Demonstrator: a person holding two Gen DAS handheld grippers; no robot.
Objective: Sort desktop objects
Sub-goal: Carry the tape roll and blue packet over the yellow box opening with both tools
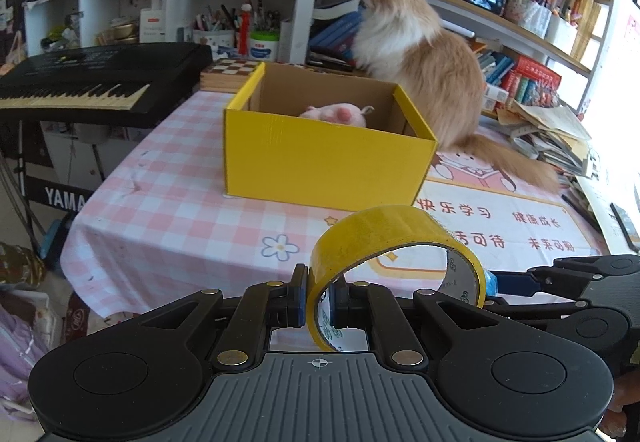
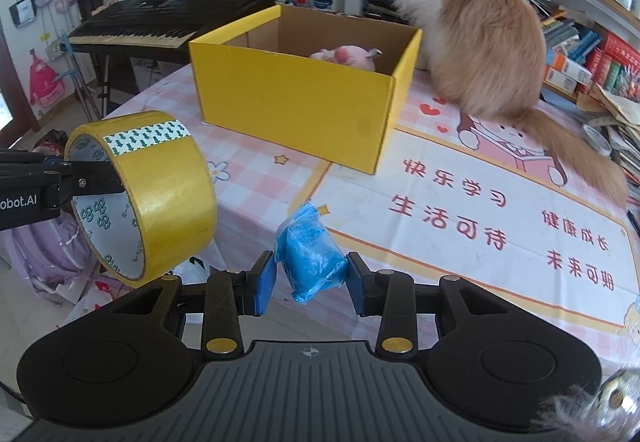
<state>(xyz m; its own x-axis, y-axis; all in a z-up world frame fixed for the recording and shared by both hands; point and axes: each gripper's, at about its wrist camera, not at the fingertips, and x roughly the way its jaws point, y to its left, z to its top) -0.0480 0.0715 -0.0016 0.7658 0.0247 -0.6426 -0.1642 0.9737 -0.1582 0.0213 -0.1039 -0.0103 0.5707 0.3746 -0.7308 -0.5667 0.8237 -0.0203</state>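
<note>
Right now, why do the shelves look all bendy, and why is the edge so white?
Left wrist view: the fisheye lens curves the white bookshelves, and bright daylight washes out the right edge. Right wrist view: the same bending; the fluffy orange-and-white cat stays sharp, while a furry blur fills the bottom right corner.

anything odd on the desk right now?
Yes: a long-haired cat sits on the table right behind the yellow box, tail trailing over the printed mat. It could get in the way of drops. Otherwise fine: left gripper pinches the tape roll, right gripper holds the blue packet.
</note>
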